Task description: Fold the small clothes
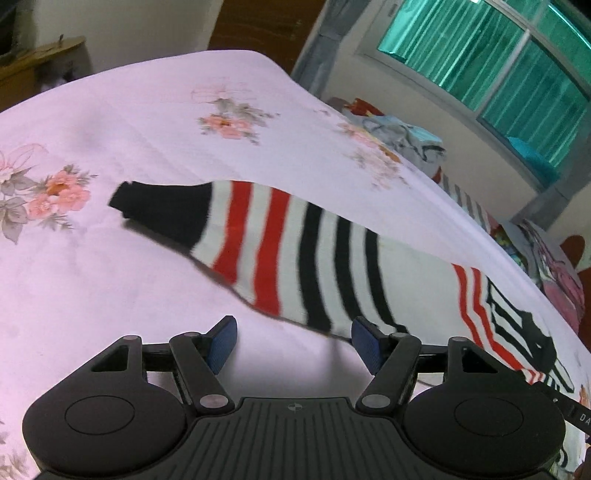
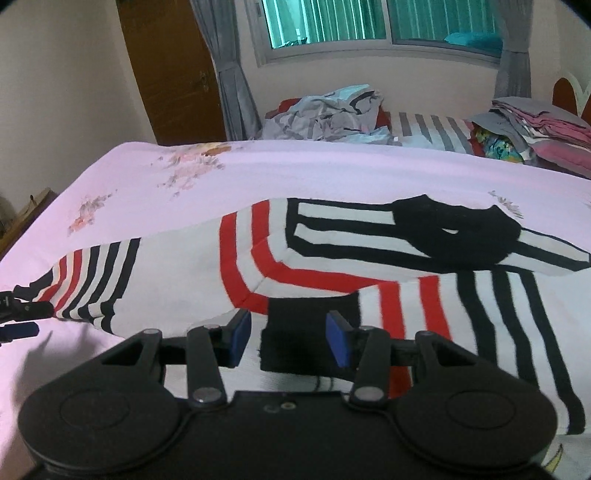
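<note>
From my left wrist camera, my left gripper (image 1: pixel 293 343) hangs released, jaws spread, beside the sleeve of the white knit sweater with red and black stripes (image 1: pixel 291 251) on the pink floral bedsheet (image 1: pixel 147 110).

From my right wrist camera, my right gripper (image 2: pixel 288 339) is unclenched, its blue pads (image 2: pixel 338 341) astride the sweater's black cuff (image 2: pixel 295 332).

I see cream walls (image 2: pixel 74 74) upper left of the right wrist view, a brown wooden door (image 2: pixel 173 70) beside grey curtains (image 2: pixel 229 62). A teal-lit window (image 2: pixel 369 22) runs along the top. The pink floral bedsheet (image 1: pixel 147 110) fills mid-frame. In the left wrist view, a wooden shelf (image 1: pixel 44 55) sits upper left.
</note>
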Available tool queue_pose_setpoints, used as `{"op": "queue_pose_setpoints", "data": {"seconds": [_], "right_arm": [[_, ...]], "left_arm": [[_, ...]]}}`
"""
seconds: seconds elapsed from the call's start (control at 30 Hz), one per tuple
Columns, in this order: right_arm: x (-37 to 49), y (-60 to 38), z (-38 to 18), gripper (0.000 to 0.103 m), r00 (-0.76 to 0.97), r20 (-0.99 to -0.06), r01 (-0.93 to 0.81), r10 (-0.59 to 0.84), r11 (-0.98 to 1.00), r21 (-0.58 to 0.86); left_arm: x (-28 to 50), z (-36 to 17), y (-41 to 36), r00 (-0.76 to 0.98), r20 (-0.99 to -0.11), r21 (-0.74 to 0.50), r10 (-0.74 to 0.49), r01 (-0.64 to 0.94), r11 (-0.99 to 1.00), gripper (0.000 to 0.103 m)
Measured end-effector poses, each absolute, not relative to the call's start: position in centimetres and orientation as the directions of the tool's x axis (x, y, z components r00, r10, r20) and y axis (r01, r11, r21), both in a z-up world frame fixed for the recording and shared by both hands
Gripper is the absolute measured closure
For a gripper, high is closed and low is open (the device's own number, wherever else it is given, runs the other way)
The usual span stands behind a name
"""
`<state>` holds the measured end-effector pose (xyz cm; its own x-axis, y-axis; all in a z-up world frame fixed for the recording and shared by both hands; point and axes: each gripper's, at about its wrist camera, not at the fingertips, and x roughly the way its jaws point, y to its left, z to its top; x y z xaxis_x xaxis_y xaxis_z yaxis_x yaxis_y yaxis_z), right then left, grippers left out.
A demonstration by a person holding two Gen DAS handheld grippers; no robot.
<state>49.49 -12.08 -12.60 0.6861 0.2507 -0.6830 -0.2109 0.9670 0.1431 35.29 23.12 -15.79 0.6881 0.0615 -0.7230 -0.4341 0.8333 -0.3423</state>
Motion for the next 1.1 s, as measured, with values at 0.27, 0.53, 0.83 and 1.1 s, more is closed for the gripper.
{"op": "queue_pose_setpoints", "data": {"seconds": [0.27, 0.53, 0.83, 1.1], "right_arm": [[51.0, -11.3, -13.4, 0.058, 0.688, -0.704, -0.161, 0.176, 0.983, 0.088], [52.5, -10.7, -16.1, 0.058, 0.647, -0.75, -0.127, 0.137, 0.989, 0.071], [52.7, -9.8, -16.8, 0.05, 0.649, -0.751, -0.139, 0.12, 0.99, 0.037], [52.7, -9.9, -16.9, 0.048, 0.651, -0.748, -0.144, 0.132, 0.988, 0.049]], "left_arm": [[35.8, -16.6, 24.7, 0.688, -0.724, -0.376, 0.043, -0.446, 0.812, 0.035], [36.5, -18.0, 26.9, 0.702, -0.713, -0.458, 0.005, -0.471, 0.754, 0.035], [38.3, -19.4, 28.6, 0.758, -0.65, -0.581, -0.05, -0.453, 0.676, 0.035], [39.0, -20.8, 29.1, 0.774, -0.633, -0.616, -0.004, -0.501, 0.608, 0.086]]}}
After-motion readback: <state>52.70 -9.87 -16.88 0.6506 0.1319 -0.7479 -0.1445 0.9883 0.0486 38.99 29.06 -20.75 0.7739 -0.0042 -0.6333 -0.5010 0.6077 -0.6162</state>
